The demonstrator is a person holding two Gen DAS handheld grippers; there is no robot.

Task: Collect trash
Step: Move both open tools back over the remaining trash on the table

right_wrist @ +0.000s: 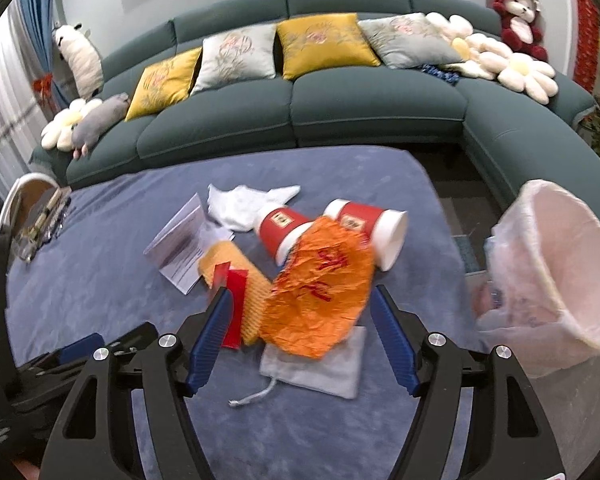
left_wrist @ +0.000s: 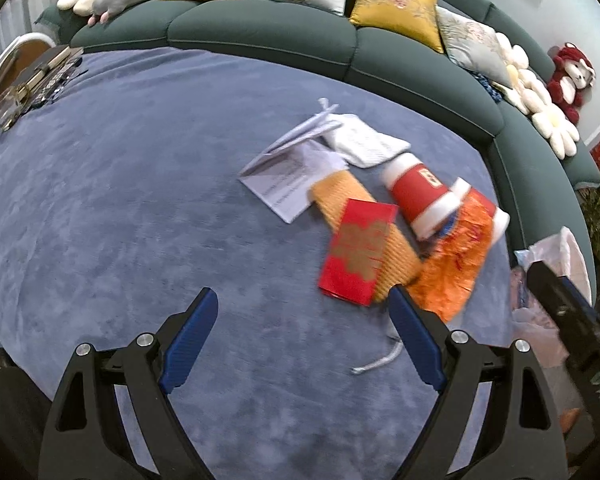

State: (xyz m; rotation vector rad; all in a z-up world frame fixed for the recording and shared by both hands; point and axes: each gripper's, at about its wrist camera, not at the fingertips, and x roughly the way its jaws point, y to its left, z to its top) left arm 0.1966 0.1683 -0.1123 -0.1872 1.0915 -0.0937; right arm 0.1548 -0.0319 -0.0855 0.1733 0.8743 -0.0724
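Two wide-apart, empty grippers, left [left_wrist: 300, 312] and right [right_wrist: 296, 304], near light, crinkly orange wrapper [right_wrist: 320, 292] at table's [right_wrist: 100, 280] near edge; best pinched by its rim.

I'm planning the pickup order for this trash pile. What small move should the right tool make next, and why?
Probably ease the right tool down a little further over the crumpled orange wrapper and then close. Its jaws are open and the wrapper already sits between them, on top of the pile, with the lined bin just to the right for the drop. The left tool is open over bare blue cloth.
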